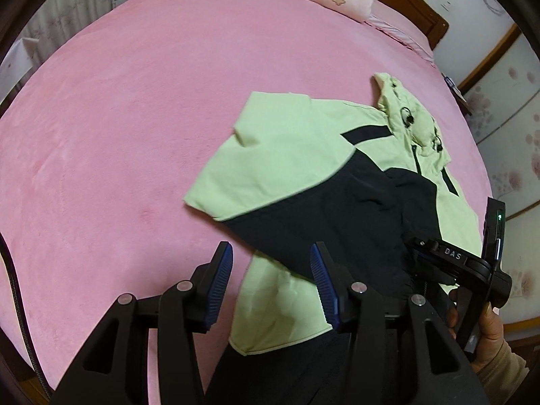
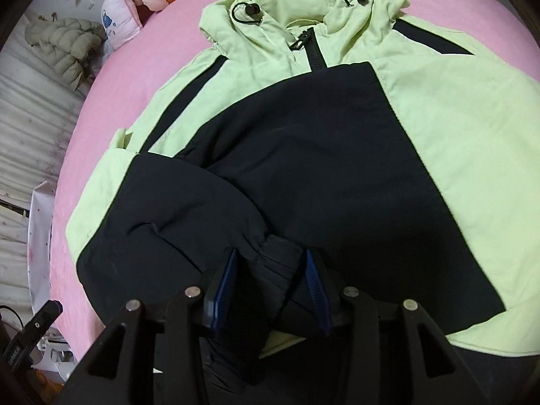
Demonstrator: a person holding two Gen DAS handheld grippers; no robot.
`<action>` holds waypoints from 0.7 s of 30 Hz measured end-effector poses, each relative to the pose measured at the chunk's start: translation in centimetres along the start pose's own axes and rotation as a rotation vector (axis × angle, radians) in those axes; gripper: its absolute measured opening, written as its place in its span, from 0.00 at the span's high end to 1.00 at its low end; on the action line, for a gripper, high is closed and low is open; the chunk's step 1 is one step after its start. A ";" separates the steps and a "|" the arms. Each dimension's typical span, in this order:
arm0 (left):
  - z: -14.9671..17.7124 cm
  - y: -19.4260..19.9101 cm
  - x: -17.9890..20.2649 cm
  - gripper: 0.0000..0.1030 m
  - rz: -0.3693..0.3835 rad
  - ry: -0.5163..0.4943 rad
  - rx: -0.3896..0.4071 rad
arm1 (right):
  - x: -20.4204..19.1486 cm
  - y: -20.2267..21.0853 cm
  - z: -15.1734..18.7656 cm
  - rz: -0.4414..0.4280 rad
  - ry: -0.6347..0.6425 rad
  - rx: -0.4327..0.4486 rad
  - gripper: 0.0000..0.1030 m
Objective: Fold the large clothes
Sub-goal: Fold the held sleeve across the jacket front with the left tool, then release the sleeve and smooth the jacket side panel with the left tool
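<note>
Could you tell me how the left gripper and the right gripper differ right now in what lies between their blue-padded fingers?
The left gripper brackets flat light-green fabric and bare pink bedspread; the right gripper straddles a bunched dark navy cuff of the green-and-navy hooded jacket. Both point down, open, pads not pressing.

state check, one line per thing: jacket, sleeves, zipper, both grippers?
jacket: face up on the pink bed, partly folded
sleeves: both folded across the front, navy ends overlapping
navy cuff: lies between the right gripper's pads, not pinched
zipper: closed at the collar
hood: lying flat above the collar
left gripper: open, holding nothing, over the hem
right gripper: open, astride the cuff
</note>
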State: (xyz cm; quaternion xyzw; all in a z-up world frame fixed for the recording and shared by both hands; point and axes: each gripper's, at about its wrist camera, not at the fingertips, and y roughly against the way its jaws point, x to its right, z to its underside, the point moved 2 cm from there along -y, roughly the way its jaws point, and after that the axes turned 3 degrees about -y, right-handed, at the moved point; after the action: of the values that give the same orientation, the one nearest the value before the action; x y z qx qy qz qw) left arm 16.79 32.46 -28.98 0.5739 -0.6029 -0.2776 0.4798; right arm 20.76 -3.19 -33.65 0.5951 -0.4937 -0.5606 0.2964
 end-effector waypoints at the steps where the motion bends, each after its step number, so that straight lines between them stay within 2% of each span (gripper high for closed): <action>1: -0.1 -0.1 0.5 0.55 -0.002 -0.007 0.000 | -0.2 0.1 0.1 -0.001 0.006 0.004 0.65; 3: 0.0 0.2 0.7 0.55 -0.009 -0.032 0.003 | -1.0 0.5 0.4 -0.007 0.034 0.015 0.74; 5: 0.2 0.4 0.8 0.55 -0.019 -0.051 0.010 | -2.2 2.1 0.7 -0.013 0.073 0.044 0.77; 9: 0.6 0.3 0.8 0.54 -0.037 -0.062 0.000 | -4.9 7.3 0.5 -0.051 0.170 0.145 0.78; 13: 0.7 -0.8 1.2 0.54 -0.050 -0.061 -0.014 | -5.9 13.5 -0.9 -0.037 0.267 0.285 0.78; 17: 0.3 -2.6 3.0 0.54 -0.056 -0.094 -0.021 | -2.6 16.4 -3.5 0.065 0.265 0.342 0.78; 21: 0.2 -4.5 5.1 0.54 -0.066 -0.132 -0.047 | 1.3 14.8 -6.4 0.212 0.274 0.331 0.77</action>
State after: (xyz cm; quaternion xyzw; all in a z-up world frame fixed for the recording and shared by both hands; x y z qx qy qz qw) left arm 19.11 26.69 -31.71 0.5624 -0.6074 -0.3444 0.4428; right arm 22.94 -10.65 -19.49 0.6511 -0.5937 -0.3519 0.3160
